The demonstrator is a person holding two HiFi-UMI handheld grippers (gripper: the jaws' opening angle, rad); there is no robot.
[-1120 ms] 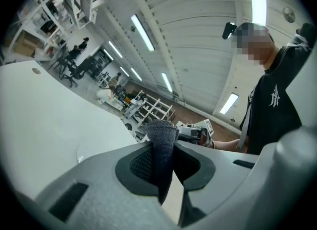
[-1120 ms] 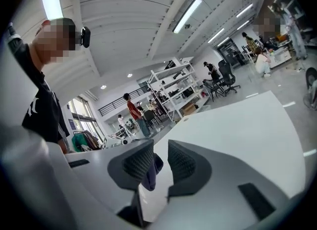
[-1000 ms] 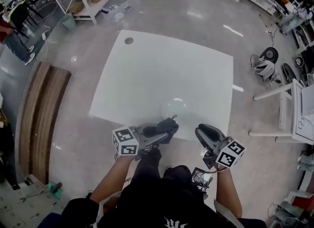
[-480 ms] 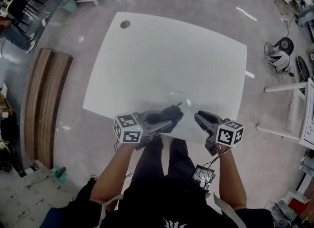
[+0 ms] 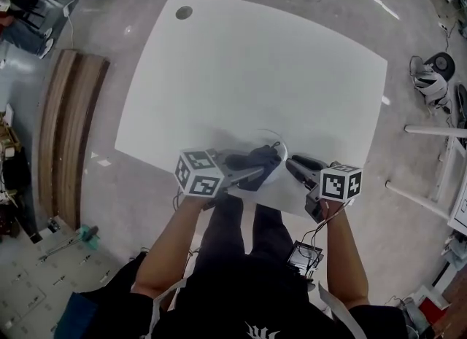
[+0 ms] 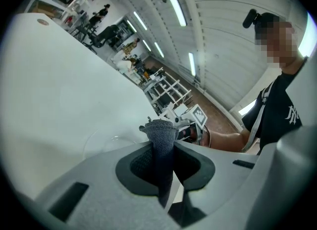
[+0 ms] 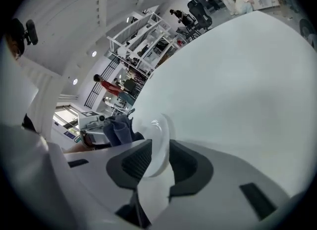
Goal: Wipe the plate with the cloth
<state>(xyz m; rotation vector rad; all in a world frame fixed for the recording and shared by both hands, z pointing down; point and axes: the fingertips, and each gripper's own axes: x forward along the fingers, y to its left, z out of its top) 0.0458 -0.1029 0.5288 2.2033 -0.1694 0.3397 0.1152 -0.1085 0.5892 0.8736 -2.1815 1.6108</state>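
Clamped clear round glass plate [image 7: 157,142] by its rim in right gripper [image 7: 158,160] at white table's [image 5: 241,68] six-o'clock edge, with dark grey knitted cloth [image 6: 159,134] pinched in left gripper [image 6: 163,163] just beside, at plate's nine o'clock.

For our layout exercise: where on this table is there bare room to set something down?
Nearly the whole white table is bare, from the round hole at its far left corner to the right edge. Crowded only at the near edge: left gripper holding the cloth, right gripper holding the plate.
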